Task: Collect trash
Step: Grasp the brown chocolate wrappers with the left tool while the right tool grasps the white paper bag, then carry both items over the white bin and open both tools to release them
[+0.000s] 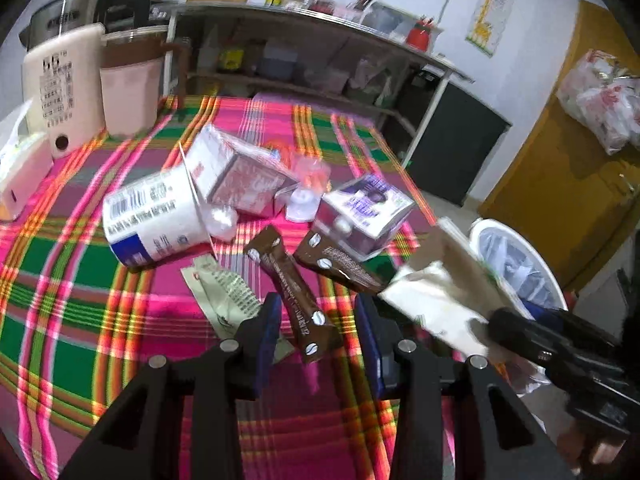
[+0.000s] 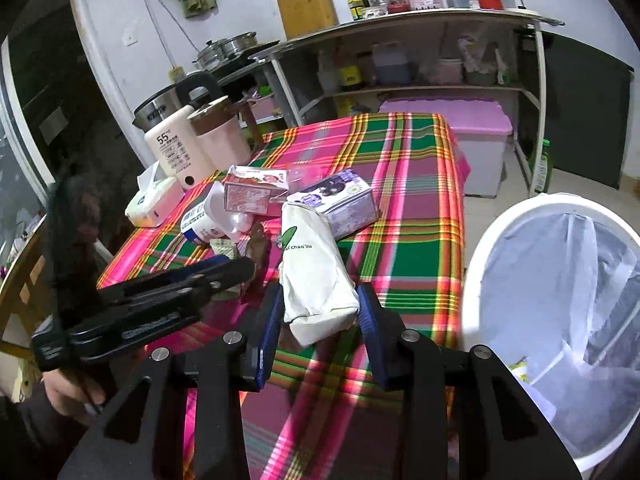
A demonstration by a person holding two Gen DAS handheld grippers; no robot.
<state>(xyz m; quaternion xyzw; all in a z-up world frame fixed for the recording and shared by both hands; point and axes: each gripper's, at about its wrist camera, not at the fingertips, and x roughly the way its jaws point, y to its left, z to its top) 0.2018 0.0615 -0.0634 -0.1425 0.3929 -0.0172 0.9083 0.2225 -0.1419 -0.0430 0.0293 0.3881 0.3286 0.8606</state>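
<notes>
My right tongs (image 2: 318,312) pinch the white pouch (image 2: 316,276) loosely short of the bin (image 2: 476,264), so it may slip, while my open left tongs (image 1: 316,320) straddle a brown sachet (image 1: 296,300).

"55" is printed large on the cream flask (image 2: 178,152), at ten o'clock of the right wrist view — the small print below it cannot be read. "chao'liu" is read beside a green leaf mark on the white pouch (image 2: 316,276) at centre. Print on the cartons and brown sachets is too blurred.
</notes>
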